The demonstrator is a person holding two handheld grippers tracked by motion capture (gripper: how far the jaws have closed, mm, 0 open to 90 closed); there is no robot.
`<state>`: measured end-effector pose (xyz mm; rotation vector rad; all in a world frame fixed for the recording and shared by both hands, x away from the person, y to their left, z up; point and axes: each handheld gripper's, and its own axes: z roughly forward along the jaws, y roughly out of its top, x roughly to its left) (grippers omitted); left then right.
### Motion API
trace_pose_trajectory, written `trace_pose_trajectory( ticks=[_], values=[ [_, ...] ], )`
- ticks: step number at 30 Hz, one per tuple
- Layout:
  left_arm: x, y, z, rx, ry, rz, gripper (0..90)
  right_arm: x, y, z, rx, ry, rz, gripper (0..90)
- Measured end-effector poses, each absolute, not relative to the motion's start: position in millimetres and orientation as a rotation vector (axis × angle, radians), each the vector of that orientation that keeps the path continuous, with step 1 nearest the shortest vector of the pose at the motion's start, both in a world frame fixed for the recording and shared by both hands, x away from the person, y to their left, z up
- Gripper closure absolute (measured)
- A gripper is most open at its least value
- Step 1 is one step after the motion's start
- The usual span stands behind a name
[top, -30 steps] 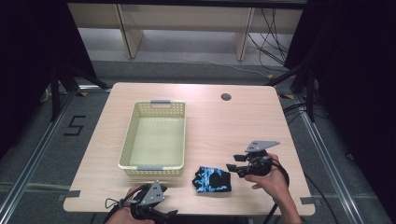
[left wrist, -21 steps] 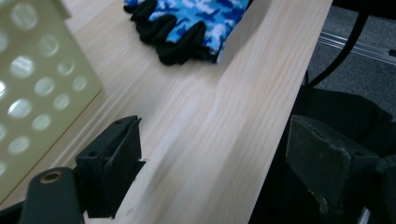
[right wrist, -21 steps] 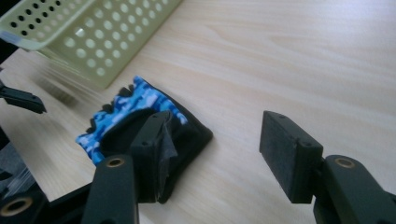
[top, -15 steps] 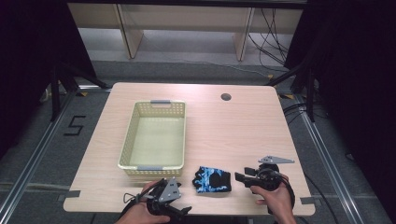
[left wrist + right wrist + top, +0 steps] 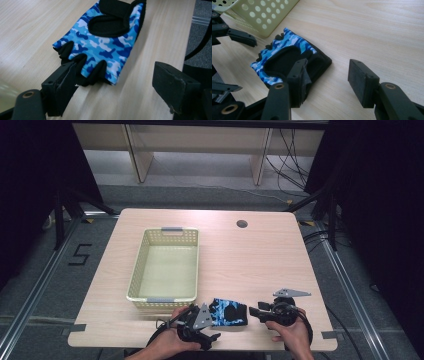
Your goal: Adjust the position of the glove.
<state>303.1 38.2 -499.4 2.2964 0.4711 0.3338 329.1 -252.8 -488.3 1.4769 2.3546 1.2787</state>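
A blue camouflage fingerless glove (image 5: 228,313) with black palm padding lies flat near the table's front edge. My left gripper (image 5: 210,322) is at the glove's finger end, jaws open. In the left gripper view the glove (image 5: 105,42) lies just ahead of the left gripper (image 5: 117,87), whose left jaw touches its finger stubs. My right gripper (image 5: 252,311) faces the cuff end from the right. Its jaws have just been closing. In the right gripper view only bare table lies between the jaws of the right gripper (image 5: 329,80), with the glove (image 5: 287,57) by the left jaw.
A pale yellow perforated basket (image 5: 165,270) stands empty just behind the glove, its corner (image 5: 262,15) close to it. The wooden table (image 5: 250,265) has a round cable hole (image 5: 242,224) at the back. The front edge runs right under both hands.
My left gripper has slid right along the front edge up to the glove's finger end. My right gripper has come down and a little nearer the front edge, beside the cuff.
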Motion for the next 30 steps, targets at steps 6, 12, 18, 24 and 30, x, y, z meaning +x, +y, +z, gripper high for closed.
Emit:
trace_pose_trajectory(
  ticks=[6, 12, 18, 24, 30],
  values=[
    [310, 32, -503, 2.306, 0.469, 0.323, 20.9, 329, -249, -489, 1.473, 2.37, 1.26, 50.6],
    [313, 29, -507, 2.32, 0.482, 0.311, 20.8, 328, -246, -491, 1.531, 2.363, 1.277, 51.1],
    [317, 25, -513, 2.327, 0.501, 0.296, 21.4, 329, -244, -496, 1.518, 2.389, 1.287, 52.2],
    [317, 26, -512, 2.335, 0.507, 0.284, 28.6, 330, -238, -502, 1.575, 2.378, 1.289, 53.7],
    [318, 29, -511, 2.324, 0.475, 0.293, 44.4, 330, -238, -507, 1.604, 2.361, 1.32, 54.4]
  ],
)
